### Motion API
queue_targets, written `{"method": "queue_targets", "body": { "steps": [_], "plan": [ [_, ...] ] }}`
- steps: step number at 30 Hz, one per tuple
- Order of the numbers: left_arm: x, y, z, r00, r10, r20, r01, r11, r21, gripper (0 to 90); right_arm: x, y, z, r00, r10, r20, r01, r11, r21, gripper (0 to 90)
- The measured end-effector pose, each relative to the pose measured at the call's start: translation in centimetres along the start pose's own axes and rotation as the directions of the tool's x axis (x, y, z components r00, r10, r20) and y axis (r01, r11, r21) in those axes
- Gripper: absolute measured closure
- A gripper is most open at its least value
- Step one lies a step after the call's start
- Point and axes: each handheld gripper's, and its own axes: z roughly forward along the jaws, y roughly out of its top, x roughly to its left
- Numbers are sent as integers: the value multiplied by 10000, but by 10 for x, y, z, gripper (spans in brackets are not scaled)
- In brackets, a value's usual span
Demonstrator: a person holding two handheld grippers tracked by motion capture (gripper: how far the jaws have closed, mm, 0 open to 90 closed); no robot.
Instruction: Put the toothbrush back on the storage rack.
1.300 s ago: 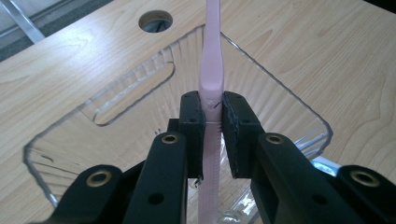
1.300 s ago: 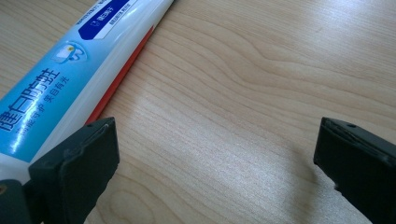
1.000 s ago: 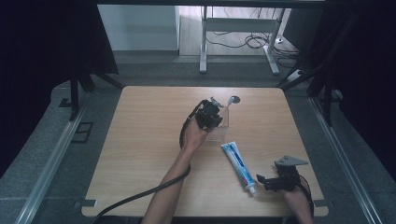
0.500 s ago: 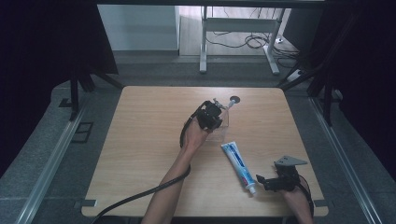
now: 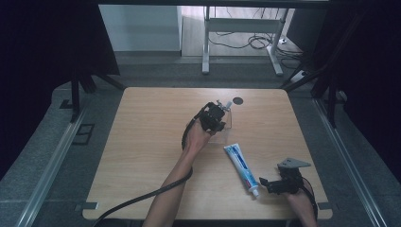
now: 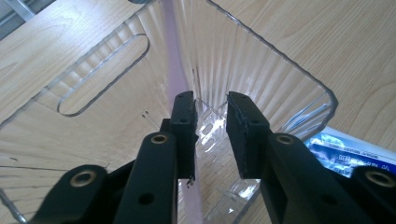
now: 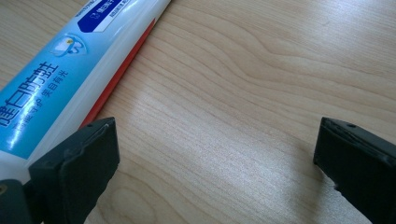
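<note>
A clear ribbed plastic cup (image 6: pixel 261 70) lies under my left gripper (image 6: pixel 210 105) near the table's far middle. A pale pink toothbrush handle (image 6: pixel 173 60) runs inside it. The left jaws have just been opening; the cup's wall stands in the narrow gap between them and the pads do not press on it. From above, the left gripper (image 5: pixel 218 118) covers most of the cup (image 5: pixel 228 117). A blue-and-white toothpaste tube (image 5: pixel 241 165) lies at the front right. My right gripper (image 5: pixel 262 182) rests by its cap end, open wide over bare wood (image 7: pixel 217 140), with the tube (image 7: pixel 70 60) beside one jaw.
The wooden table (image 5: pixel 142 142) has a small dark round hole (image 5: pixel 238 100) just beyond the cup. The tube's tail end (image 6: pixel 345 151) peeks in behind the left gripper's jaw. Dark curtains and metal frame legs surround the table.
</note>
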Motion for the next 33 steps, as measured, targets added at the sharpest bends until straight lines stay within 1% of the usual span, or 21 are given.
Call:
{"method": "queue_targets", "body": {
  "steps": [11,13,15,17,18,19,20,21,22,24,25,28,31,33],
  "plan": [
    [2,1,-11,9992,-359,158,365,9986,-382,608,0,0,-1,10000,-38,-1,38,9999,-105,3],
    [2,1,-14,9991,-364,210,375,9981,-498,562,0,0,-1,10000,-45,17,45,9999,-131,3],
    [3,1,-18,9993,-330,202,342,9975,-624,548,0,0,-1,10000,-36,6,36,9999,-121,3],
    [4,2,-22,9988,-398,296,419,9962,-762,520,0,0,-1,10000,-35,6,35,9999,-114,3],
    [5,2,-24,9980,-472,425,506,9954,-809,502,0,0,-1,10000,-34,8,35,9999,-114,3],
    [5,2,-25,9973,-508,522,550,9951,-816,464,0,0,-1,10000,-35,10,35,9999,-110,3],
    [6,1,-28,9972,-512,552,560,9945,-884,464,0,0,-1,10000,-35,10,35,9999,-110,3],
    [6,1,-30,9972,-487,564,537,9945,-900,447,0,0,-1,10000,-33,11,33,9999,-101,3],
    [6,1,-31,9969,-500,611,555,9941,-935,411,0,0,-1,10000,-48,30,49,9999,-92,3],
    [7,0,-35,9957,-519,772,594,9934,-983,394,0,0,-1,10000,-50,33,50,9999,-95,3],
    [7,0,-36,9961,-492,728,563,9934,-999,374,0,0,-1,10000,-51,33,51,9999,-93,3],
    [6,-1,-40,9954,-529,800,609,9931,-1005,311,0,0,-1,10000,-58,42,58,10000,-77,3],
    [6,-4,-44,9962,-522,699,591,9932,-1003,248,1,1,-1,10000,-59,46,59,9999,-81,3],
    [6,-6,-46,9954,-545,791,622,9931,-989,214,1,1,-1,10000,-38,51,38,10000,-73,3]
  ]
}}
